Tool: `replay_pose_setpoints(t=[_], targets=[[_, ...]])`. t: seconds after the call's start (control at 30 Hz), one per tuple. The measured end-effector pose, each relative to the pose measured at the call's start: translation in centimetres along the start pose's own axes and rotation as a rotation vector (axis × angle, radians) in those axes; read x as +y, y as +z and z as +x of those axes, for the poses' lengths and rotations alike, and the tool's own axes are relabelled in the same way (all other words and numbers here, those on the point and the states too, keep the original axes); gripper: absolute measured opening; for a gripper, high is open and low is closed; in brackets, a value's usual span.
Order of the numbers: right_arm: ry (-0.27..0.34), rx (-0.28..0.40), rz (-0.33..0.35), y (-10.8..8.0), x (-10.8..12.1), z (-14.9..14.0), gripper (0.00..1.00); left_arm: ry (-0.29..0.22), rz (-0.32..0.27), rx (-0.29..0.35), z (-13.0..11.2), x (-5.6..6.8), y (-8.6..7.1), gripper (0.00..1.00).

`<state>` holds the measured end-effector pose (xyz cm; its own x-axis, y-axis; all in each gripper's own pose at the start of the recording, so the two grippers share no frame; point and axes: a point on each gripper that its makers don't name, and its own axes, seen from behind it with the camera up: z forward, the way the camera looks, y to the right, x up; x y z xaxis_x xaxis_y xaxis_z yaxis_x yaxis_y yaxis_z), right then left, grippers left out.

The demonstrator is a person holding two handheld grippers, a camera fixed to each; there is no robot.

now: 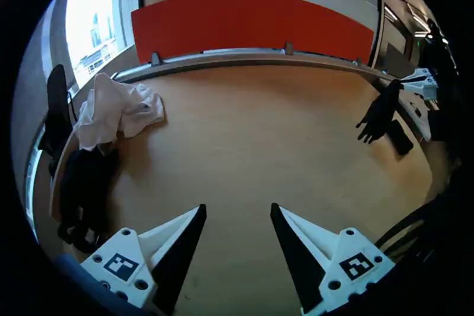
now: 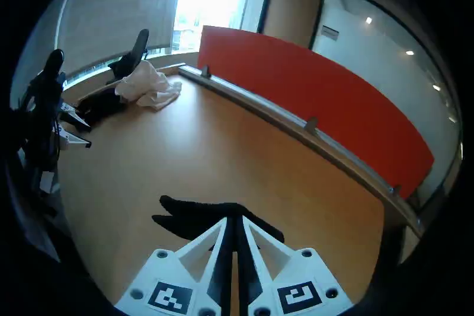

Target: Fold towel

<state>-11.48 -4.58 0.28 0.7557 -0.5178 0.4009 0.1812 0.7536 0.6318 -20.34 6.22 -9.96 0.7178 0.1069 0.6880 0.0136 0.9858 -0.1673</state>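
Across the broad wooden surface (image 1: 249, 138), backed by a long red partition (image 1: 249, 22), nothing of the folding looked to have begun. The white towel (image 1: 118, 111) lay crumpled in a heap at the far corner near the window, bunched up against a dark bundle (image 1: 83, 191) that I could not make out, with no edge laid flat and no fold in it. Both tools were well apart from it.

The left gripper (image 1: 237, 208) hovered above bare wood with its fingers spread wide and nothing between them. The right gripper (image 2: 236, 220) had its fingers drawn together, tips at a black glove (image 2: 189, 215) on the surface; whether they pinched it I could not tell.

By my reckoning the whole job remained: reach the towel, pull it clear, spread it flat, then fold it.
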Motion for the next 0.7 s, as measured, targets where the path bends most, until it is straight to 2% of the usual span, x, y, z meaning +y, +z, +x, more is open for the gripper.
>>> replay_pose_setpoints(t=[0.7], targets=[[0.040, -0.033, -0.089, -1.7, 8.2, -2.1, 0.04, 0.013, -0.002, -0.008, 0.6, 0.5, 0.6, 0.80]])
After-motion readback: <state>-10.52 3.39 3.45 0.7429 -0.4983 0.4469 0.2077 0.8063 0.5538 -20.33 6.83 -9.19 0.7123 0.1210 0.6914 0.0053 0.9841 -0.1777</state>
